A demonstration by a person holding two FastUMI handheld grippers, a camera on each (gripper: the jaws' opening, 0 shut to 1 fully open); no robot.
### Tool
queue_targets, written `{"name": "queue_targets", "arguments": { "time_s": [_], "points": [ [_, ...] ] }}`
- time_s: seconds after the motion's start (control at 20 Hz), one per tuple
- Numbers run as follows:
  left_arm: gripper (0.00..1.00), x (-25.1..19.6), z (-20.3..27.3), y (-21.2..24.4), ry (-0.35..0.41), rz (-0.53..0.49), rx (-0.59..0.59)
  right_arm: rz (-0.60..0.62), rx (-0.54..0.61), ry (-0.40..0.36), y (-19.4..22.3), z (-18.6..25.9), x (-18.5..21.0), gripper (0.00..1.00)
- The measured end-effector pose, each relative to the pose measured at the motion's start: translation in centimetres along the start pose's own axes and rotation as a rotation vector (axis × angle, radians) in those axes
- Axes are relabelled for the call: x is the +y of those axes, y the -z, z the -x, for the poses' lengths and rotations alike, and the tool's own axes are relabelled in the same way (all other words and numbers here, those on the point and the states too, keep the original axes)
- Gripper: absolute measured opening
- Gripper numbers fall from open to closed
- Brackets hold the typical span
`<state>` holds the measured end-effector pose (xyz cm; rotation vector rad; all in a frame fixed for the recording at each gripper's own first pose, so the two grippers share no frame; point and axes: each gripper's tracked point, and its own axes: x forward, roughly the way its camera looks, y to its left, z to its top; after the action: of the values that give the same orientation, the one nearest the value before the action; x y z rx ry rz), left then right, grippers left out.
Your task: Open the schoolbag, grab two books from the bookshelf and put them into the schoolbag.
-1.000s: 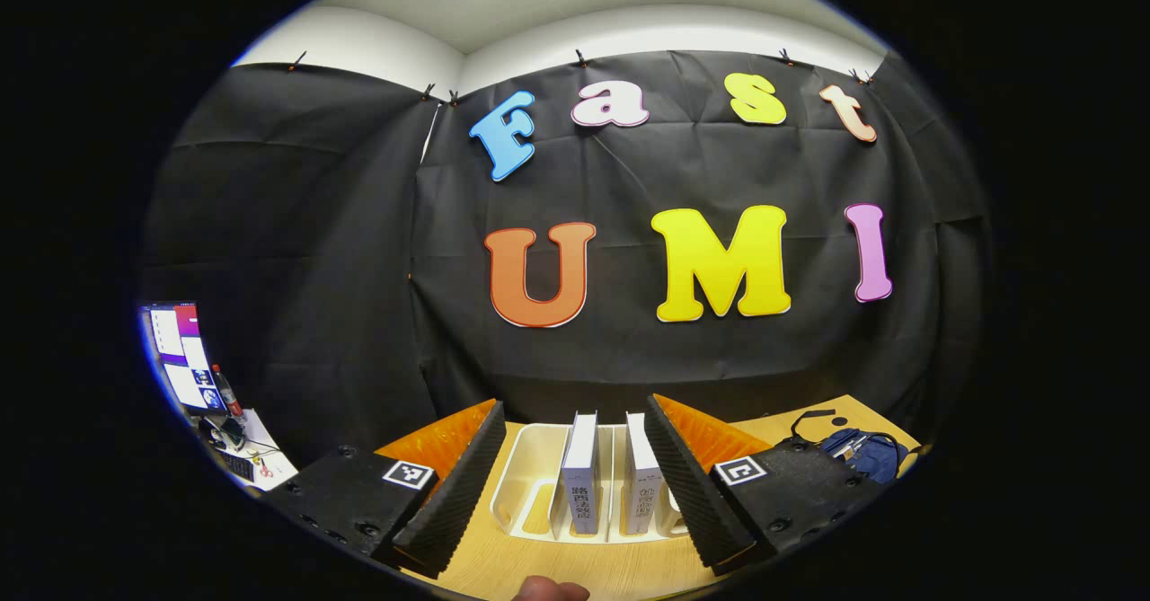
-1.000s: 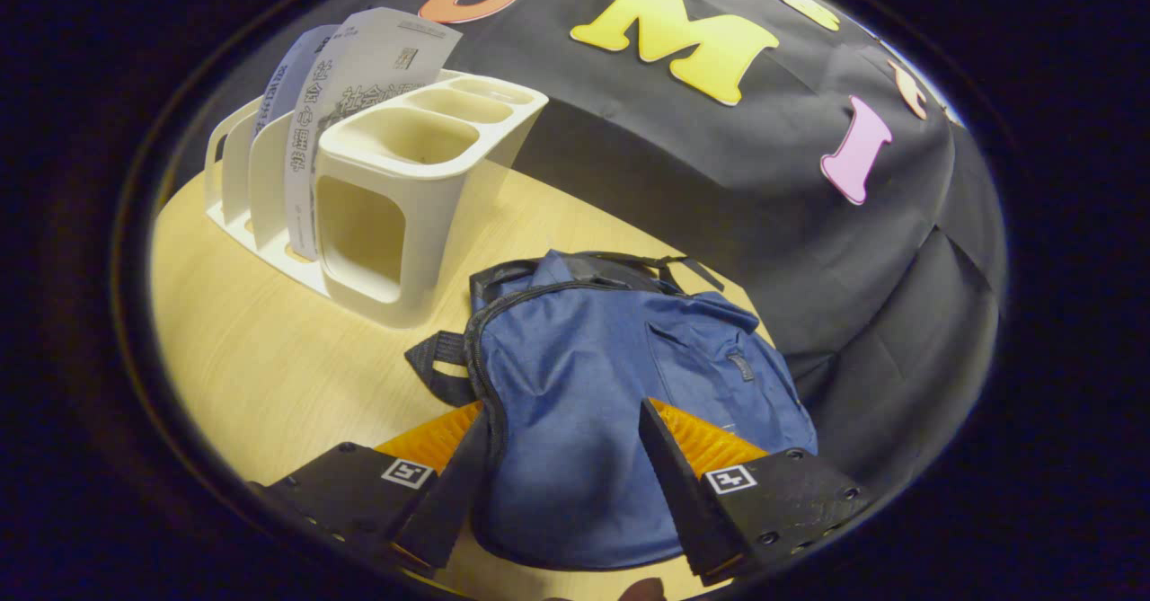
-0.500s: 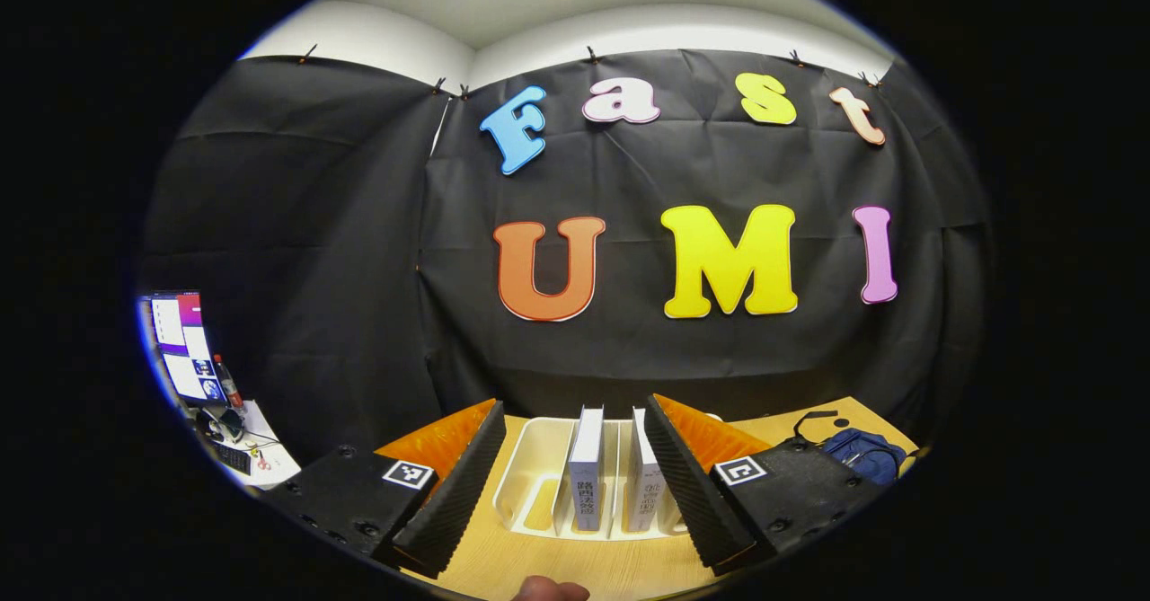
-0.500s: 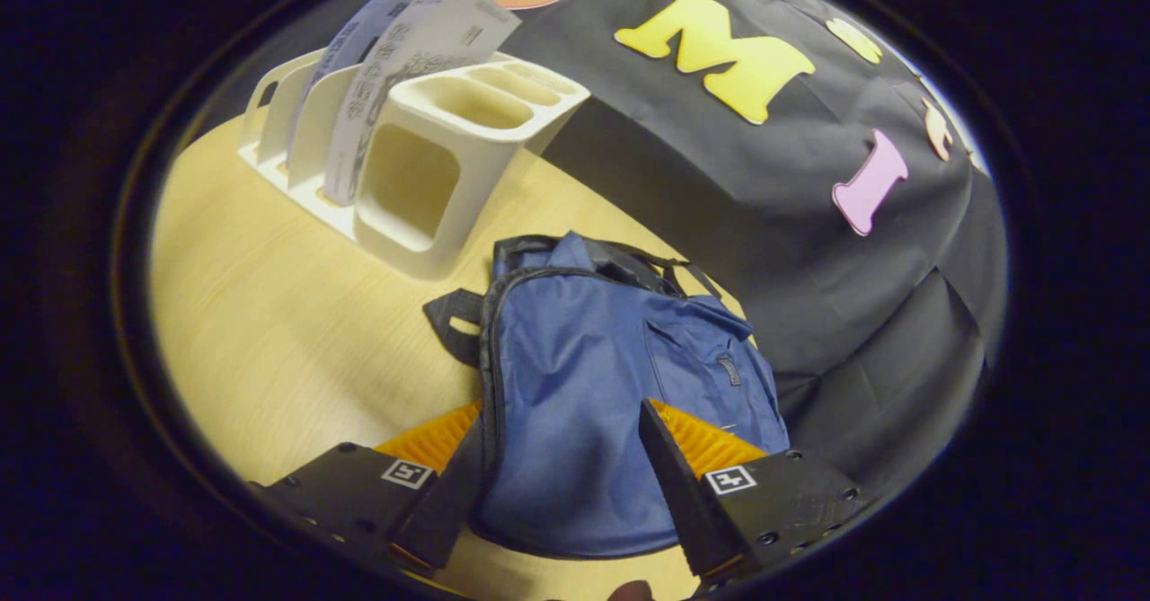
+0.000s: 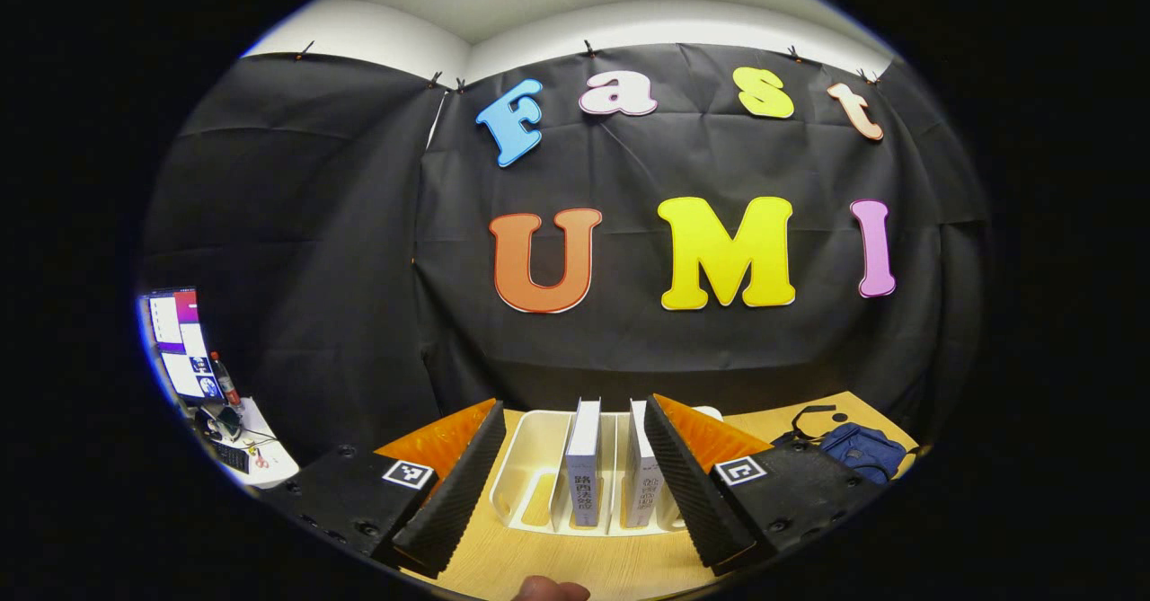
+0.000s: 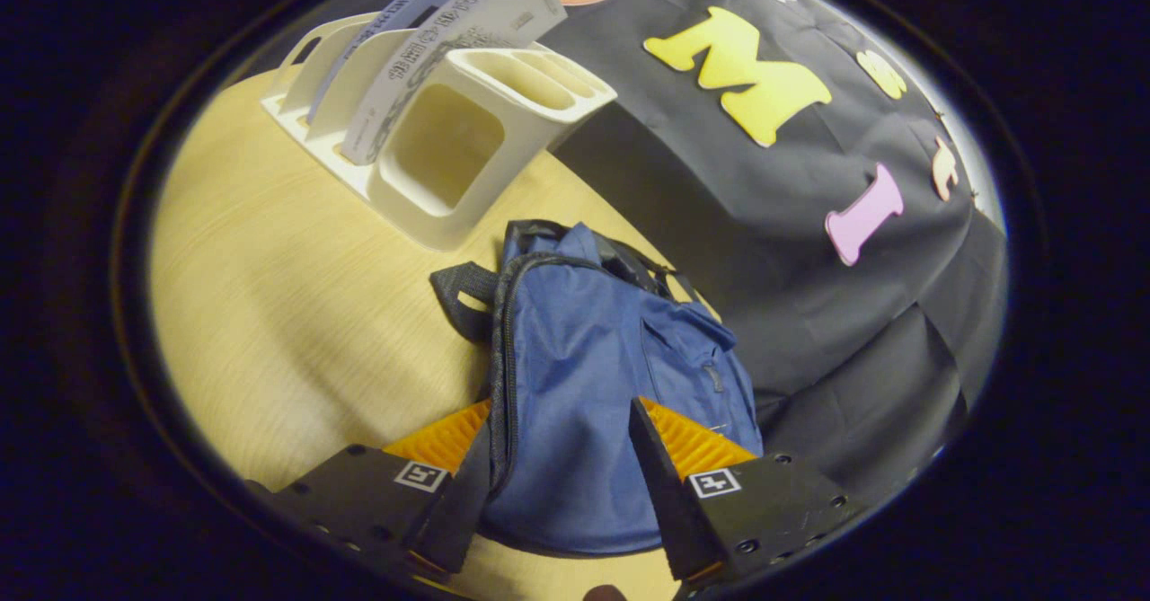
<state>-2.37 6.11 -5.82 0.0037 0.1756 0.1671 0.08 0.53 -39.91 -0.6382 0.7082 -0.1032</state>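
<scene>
Through the left gripper view, the left gripper (image 5: 575, 475) hangs above the wooden table (image 5: 575, 565) with its fingers spread wide and nothing between them. Off to the left of its left finger, a side desk (image 5: 256, 457) carries a lit monitor (image 5: 180, 345) and a small bottle (image 5: 225, 384). Straight ahead, framed in the gap between the fingers, stands the cream bookshelf (image 5: 539, 457), with two upright books in its slots: the left book (image 5: 584, 462) near the middle of the gap, the right book (image 5: 643, 475) just beside the right finger. Beyond the right finger, well apart from the rack, the blue schoolbag (image 5: 861, 450) lies on the table near its far edge.

In the right gripper view, the bookshelf (image 6: 449, 147) sits ahead and to the left of the fingers, the two books (image 6: 454, 53) leaning in it. The right gripper (image 6: 561, 484) is held low over the schoolbag (image 6: 593, 385), its fingers apart, one to each side of the bag's near end; I cannot tell whether they touch the fabric. The bag's zip looks closed along its left edge.
</scene>
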Motion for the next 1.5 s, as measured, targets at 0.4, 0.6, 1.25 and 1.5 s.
{"name": "queue_targets", "arguments": {
  "time_s": [0.4, 0.6, 1.25, 1.5],
  "points": [
    [0.98, -0.2, -0.2, -0.3, 0.003, -0.013, 0.0, -0.012, 0.024, -0.119, -0.8, 0.7, 1.1, 0.06],
    [0.98, -0.2, -0.8, -0.1, 0.002, -0.003, 0.008, -0.062, 0.018, -0.206, -2.1, 2.2, -0.2, 0.04],
    [0.98, 0.5, -6.1, -1.5, 0.033, 0.051, 0.032, -0.298, -0.102, -0.029, -7.5, 5.9, -24.3, 0.01],
    [0.98, -1.5, -8.4, -1.3, 0.125, 0.029, 0.138, -0.315, -0.09, 0.021, -5.7, 3.9, -30.6, 0.01]
  ]
}}
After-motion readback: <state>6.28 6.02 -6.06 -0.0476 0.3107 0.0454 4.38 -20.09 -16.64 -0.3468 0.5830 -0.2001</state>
